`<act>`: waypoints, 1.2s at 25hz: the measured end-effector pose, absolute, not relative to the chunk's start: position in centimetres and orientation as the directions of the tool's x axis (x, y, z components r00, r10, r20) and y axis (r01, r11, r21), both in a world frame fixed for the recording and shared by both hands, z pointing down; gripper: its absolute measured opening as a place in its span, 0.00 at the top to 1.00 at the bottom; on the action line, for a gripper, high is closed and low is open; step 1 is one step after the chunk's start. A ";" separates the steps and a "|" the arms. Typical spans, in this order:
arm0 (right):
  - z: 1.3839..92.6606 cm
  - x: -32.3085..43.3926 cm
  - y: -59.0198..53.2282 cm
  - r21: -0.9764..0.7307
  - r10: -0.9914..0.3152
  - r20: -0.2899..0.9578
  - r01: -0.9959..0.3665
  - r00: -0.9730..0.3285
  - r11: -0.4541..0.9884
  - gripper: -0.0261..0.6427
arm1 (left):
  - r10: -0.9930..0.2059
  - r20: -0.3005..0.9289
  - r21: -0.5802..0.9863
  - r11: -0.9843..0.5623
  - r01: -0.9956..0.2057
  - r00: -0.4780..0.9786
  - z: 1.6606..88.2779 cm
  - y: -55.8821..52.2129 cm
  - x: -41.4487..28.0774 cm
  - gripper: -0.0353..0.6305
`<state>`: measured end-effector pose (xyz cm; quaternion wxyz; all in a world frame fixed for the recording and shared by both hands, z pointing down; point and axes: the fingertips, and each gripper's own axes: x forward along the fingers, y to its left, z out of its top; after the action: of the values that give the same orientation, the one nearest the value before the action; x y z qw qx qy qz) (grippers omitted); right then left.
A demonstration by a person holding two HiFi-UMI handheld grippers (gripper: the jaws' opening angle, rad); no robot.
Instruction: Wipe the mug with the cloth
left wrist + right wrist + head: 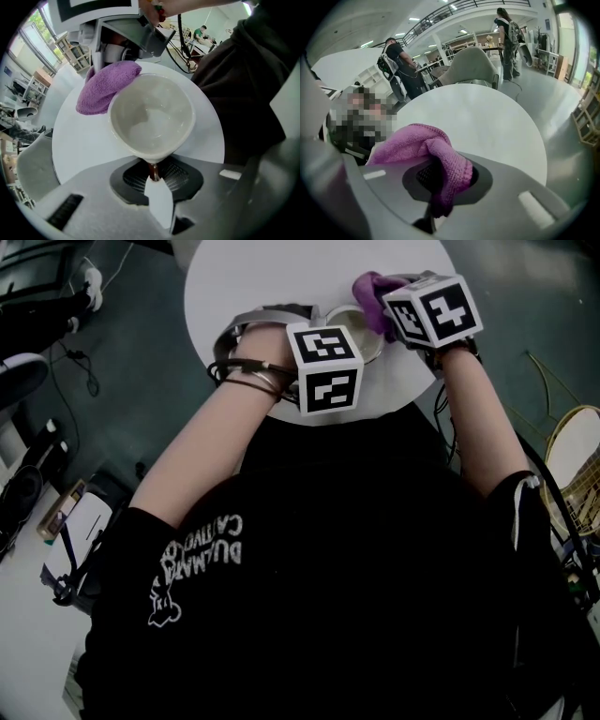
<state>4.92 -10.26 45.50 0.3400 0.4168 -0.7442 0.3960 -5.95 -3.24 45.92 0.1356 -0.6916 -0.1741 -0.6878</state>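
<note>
Round white worktop (225, 287) on a grey floor (141, 390), pale chair (471, 65) beyond its far edge, balcony railing (454, 5) high above, ceiling strip lights (415, 19), bright windows (28, 37) beside open shelving (68, 50)

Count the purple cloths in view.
1. The purple cloth is clamped in the right claw, bunched at the rim of the white mug that the left claw holds. The person's arms hide part of the table, so another could be hidden.
</note>
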 end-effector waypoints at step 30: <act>33.3 -4.2 -17.8 -0.311 -0.678 0.460 -0.819 -0.573 0.482 0.91 | 0.124 0.977 0.046 -0.917 0.396 0.172 45.6 -4.9 -7.9 0.83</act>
<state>-4.15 -17.81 33.25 0.1385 0.4407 -0.8495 0.2550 -7.85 -4.94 45.62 0.1097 -0.7577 -0.1713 -0.6201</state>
